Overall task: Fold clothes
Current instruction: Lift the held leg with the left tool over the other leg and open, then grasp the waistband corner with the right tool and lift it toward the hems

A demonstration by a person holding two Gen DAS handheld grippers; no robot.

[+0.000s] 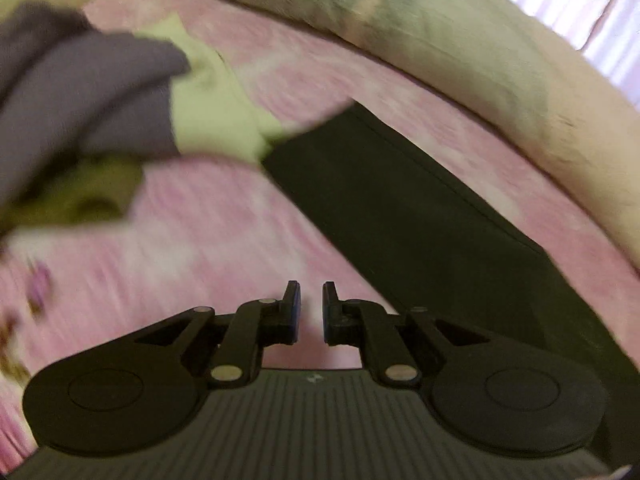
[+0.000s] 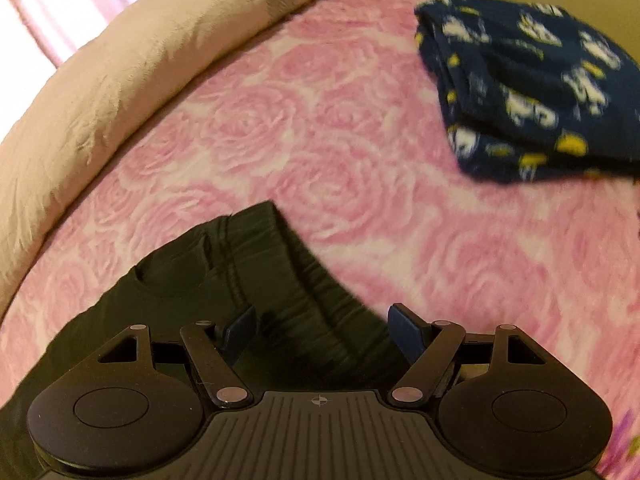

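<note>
One black garment (image 1: 420, 216) lies flat on the pink rose-patterned blanket (image 1: 208, 240), a long dark strip running diagonally in the left wrist view, its far end touching a heap of loose clothes. Its gathered waistband end (image 2: 280, 280) shows in the right wrist view, directly under the right gripper (image 2: 322, 330).

Right gripper: jaws wide apart, one finger on each side of the waistband. Whether the pads touch the cloth cannot be told.

Left gripper (image 1: 311, 312): jaws nearly together, only a narrow slit between the pads, nothing in it. It hangs over bare blanket just beside the garment's near edge; the view is motion-blurred.

Around the garment:
- Heap of unfolded clothes at upper left of the left wrist view: a grey-purple piece (image 1: 80, 92) on top, a pale yellow-green piece (image 1: 216, 108) beneath and beside it, the latter meeting the black garment's far end.
- Folded navy garment with white and yellow print (image 2: 532, 88), well apart from the black one, on the far right of the blanket.
- Rolled cream-and-grey quilt (image 2: 100, 92) along the blanket's far edge, with bright curtains (image 2: 52, 12) behind it.

Nothing lies on top of the black garment.
</note>
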